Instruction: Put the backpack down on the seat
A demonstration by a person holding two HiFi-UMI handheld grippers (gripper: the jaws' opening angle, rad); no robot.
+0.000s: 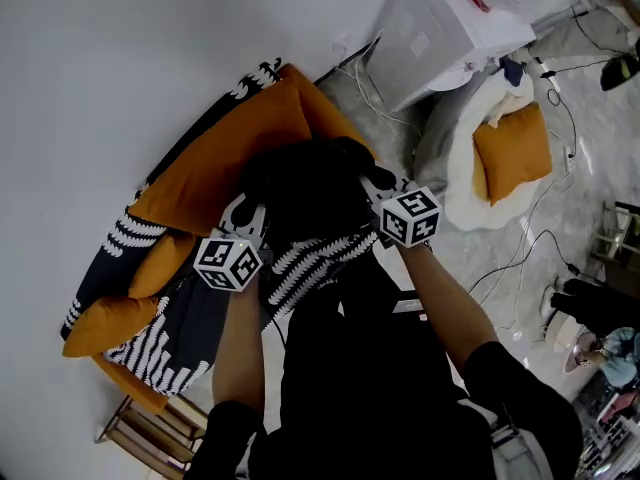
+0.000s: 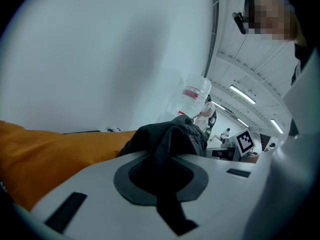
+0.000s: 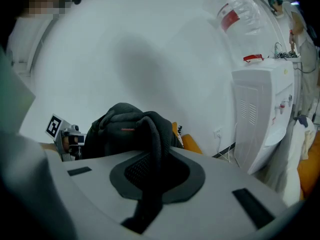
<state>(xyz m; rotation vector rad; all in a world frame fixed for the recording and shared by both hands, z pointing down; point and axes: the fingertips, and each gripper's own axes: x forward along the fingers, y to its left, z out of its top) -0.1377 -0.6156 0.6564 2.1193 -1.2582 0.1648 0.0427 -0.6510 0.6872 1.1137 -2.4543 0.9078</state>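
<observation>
The left gripper [image 2: 165, 176] has its jaws clenched on a fold of black fabric with a strap trailing back between them. The right gripper [image 3: 152, 171] is clamped the same way on one ribbed black strap that loops up out of its pads. Both belong to a single black backpack [image 1: 310, 193], which bulges just ahead of each pair of jaws and hangs between the two grippers.

Directly below and beyond the jaws lies the seat [image 1: 130, 383]. It carries one broad orange back cushion [image 1: 240, 153] and two smaller orange cushions [image 1: 160, 263] off to the left gripper's side. One black-and-white patterned throw [image 1: 165, 343] is draped under the jaws. The backpack sits over this seat, in front of the broad cushion - whether its base already touches cannot be told.

Past the right gripper stands one white water dispenser [image 3: 260, 114] with one bottle [image 3: 235, 9] on top. Nearer that gripper is one white round chair [image 1: 480, 183] holding a fourth orange cushion [image 1: 512, 148].

There are two marker cubes, one on each gripper. The left cube [image 1: 228, 261] and the right cube [image 1: 411, 216] flank the bag.

Two forearms in black sleeves reach forward side by side, the left forearm [image 1: 240, 348] and the right forearm [image 1: 450, 303]. Both grippers tilt somewhat downward - the right one set a little farther ahead.
</observation>
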